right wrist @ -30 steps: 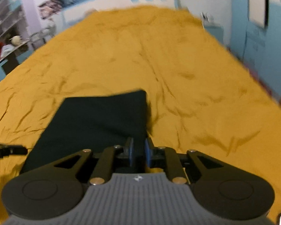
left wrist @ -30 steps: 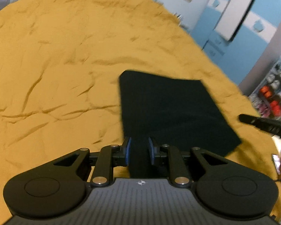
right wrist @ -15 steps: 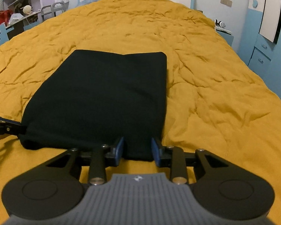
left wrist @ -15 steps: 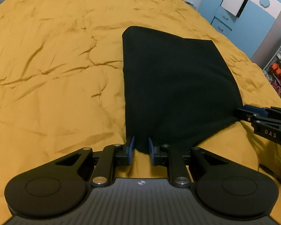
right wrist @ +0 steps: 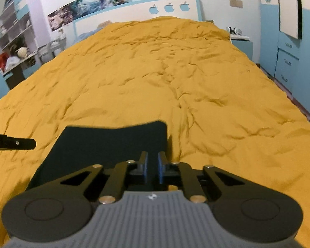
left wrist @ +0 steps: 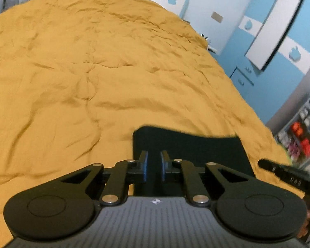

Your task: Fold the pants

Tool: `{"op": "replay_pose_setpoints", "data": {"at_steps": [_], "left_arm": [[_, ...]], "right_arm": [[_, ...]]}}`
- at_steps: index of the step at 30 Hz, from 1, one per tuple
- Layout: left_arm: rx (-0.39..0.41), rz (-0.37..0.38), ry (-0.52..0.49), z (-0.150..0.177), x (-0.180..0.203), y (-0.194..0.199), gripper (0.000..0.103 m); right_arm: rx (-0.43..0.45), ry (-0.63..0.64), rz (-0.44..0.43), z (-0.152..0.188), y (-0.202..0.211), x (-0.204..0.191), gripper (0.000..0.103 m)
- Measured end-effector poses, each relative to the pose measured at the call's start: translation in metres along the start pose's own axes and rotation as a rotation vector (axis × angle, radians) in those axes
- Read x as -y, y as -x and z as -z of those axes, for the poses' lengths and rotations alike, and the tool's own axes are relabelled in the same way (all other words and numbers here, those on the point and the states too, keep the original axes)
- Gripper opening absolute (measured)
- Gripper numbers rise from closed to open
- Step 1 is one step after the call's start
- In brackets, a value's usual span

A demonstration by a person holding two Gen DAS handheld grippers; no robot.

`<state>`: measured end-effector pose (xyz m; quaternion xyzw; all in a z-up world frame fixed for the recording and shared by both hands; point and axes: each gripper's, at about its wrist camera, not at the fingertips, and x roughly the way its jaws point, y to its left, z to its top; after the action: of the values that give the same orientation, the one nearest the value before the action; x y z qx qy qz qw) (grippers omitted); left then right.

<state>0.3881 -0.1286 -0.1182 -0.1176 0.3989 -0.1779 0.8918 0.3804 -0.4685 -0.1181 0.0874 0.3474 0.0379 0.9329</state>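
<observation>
The black pants (left wrist: 192,144) hang as a folded panel above the yellow bedspread (left wrist: 93,72). My left gripper (left wrist: 154,166) is shut on their near left edge. In the right wrist view the pants (right wrist: 105,142) show again, and my right gripper (right wrist: 152,165) is shut on their near right edge. The far edge of the pants sags slightly between the two grips. The right gripper's fingers (left wrist: 279,168) show at the right in the left wrist view. The left gripper's fingers (right wrist: 14,143) show at the left in the right wrist view.
The bedspread (right wrist: 175,72) covers the whole bed up to a white headboard (right wrist: 167,8) with apple shapes. Blue cabinets (right wrist: 289,62) stand along the right side. A shelf and desk (right wrist: 12,47) with clutter stand at the left.
Half a second ago the pants lay flat with both grippers at their near edge. Now both grippers are shut on that edge and have lifted it, so less of the pants shows.
</observation>
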Motion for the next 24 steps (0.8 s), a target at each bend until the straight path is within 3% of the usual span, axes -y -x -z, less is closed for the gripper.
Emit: {"op": "replay_pose_setpoints", "data": {"at_steps": [5, 9, 15, 17, 19, 20, 21, 22, 23, 24], "left_arm": [[-0.045, -0.014, 0.048, -0.004, -0.012, -0.048, 0.013], [-0.058, -0.043, 0.06, 0.004, -0.023, -0.065, 0.015], [-0.008, -0.072, 0.119, 0.003, -0.029, -0.057, 0.022], [0.025, -0.11, 0.144, 0.001, -0.032, -0.046, 0.02], [-0.005, -0.052, 0.197, 0.001, -0.041, -0.036, 0.02], [-0.016, -0.021, 0.228, 0.003, -0.045, -0.03, 0.021], [-0.027, -0.002, 0.246, 0.005, -0.047, -0.026, 0.023], [-0.042, 0.024, 0.265, 0.007, -0.049, -0.023, 0.031], [-0.061, 0.049, 0.285, 0.01, -0.052, -0.022, 0.042], [-0.088, 0.082, 0.313, 0.014, -0.055, -0.022, 0.046]], "right_arm": [[-0.037, -0.038, -0.012, -0.003, -0.044, 0.011, 0.005], [-0.058, -0.05, 0.002, 0.005, -0.064, 0.018, 0.005], [-0.068, -0.075, 0.042, 0.004, -0.063, 0.023, 0.005], [-0.069, -0.114, 0.067, 0.002, -0.053, 0.026, 0.015], [-0.053, -0.191, 0.022, 0.002, -0.038, 0.034, 0.019], [-0.054, -0.23, -0.012, 0.005, -0.032, 0.039, 0.032], [-0.063, -0.284, -0.056, 0.007, -0.028, 0.044, 0.038], [-0.075, -0.333, -0.097, 0.01, -0.025, 0.048, 0.043], [-0.085, -0.387, -0.142, 0.014, -0.023, 0.053, 0.043], [-0.097, -0.446, -0.187, 0.019, -0.022, 0.058, 0.043]]}}
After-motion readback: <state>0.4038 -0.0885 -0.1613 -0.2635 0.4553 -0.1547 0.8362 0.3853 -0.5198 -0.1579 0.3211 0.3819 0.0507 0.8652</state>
